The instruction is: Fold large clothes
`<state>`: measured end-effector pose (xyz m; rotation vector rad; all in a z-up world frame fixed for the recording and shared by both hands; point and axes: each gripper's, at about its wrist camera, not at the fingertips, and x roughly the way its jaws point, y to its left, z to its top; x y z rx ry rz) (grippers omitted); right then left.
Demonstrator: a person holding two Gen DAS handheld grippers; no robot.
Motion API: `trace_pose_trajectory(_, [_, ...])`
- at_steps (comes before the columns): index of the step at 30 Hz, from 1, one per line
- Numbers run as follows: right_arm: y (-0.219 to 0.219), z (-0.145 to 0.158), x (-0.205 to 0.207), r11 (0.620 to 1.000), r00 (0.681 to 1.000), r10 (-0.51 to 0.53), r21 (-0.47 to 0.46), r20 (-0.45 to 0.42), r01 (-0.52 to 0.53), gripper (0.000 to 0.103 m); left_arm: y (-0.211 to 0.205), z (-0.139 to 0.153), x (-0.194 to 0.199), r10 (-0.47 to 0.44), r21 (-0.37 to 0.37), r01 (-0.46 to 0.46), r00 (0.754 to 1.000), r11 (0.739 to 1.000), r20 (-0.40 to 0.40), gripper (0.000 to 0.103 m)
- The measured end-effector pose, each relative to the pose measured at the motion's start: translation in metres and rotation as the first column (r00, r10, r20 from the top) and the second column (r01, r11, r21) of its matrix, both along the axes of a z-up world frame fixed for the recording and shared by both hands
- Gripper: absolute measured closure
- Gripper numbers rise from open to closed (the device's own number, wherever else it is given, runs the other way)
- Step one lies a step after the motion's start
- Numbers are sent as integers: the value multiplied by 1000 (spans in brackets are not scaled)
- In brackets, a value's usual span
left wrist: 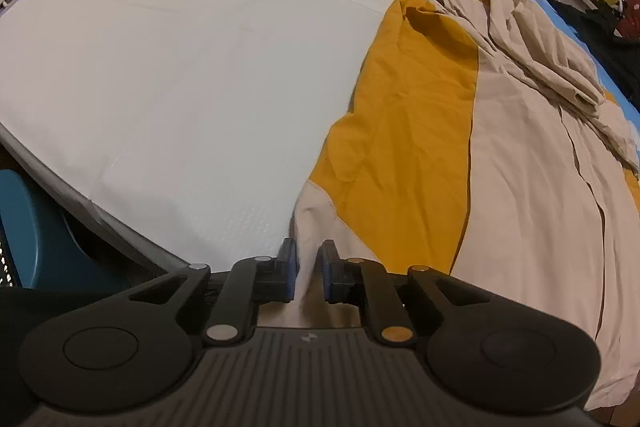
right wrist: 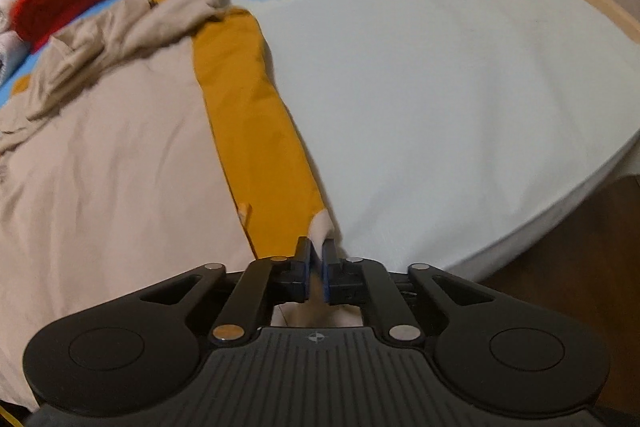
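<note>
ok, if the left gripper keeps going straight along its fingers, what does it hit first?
The left gripper already has the garment's beige corner between its pads; straight on, it would likely press that cloth into the white sheet.

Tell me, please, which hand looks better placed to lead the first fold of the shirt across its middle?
Probably right: its tool pinches the beige-and-mustard shirt's corner tightly, while fabric between the left tool's pads looks looser.

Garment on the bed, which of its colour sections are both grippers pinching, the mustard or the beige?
The beige: each gripper, left and right, clamps a pale beige corner of the garment, beside its mustard panel.
</note>
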<state>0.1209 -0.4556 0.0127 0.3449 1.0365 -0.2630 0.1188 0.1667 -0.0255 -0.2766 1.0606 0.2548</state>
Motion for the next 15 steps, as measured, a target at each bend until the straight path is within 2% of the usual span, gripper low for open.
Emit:
trace_pose_trajectory(10, [9, -5, 0, 998, 999, 34, -48, -20, -35, 91, -8, -3, 3, -37, 52, 37, 999, 998, -9, 88])
trace_pose_trajectory(11, [10, -5, 0, 998, 999, 39, -54, -22, -40, 91, -9, -2, 2, -48, 68, 49, 999, 996, -7, 96])
trace_pose_trajectory(12, [11, -4, 0, 997, 999, 44, -60, -22, -45, 92, -11, -1, 2, -56, 81, 56, 998, 995, -1, 100])
trace_pose_trajectory(13, [11, -4, 0, 997, 999, 48, -63, -21, -49, 97, -12, 1, 2, -61, 84, 60, 998, 995, 11, 101])
trace_pose_trajectory(15, [11, 0, 0, 996, 998, 55, -66, -3, -55, 100, -15, 5, 2, -69, 85, 67, 997, 994, 29, 101])
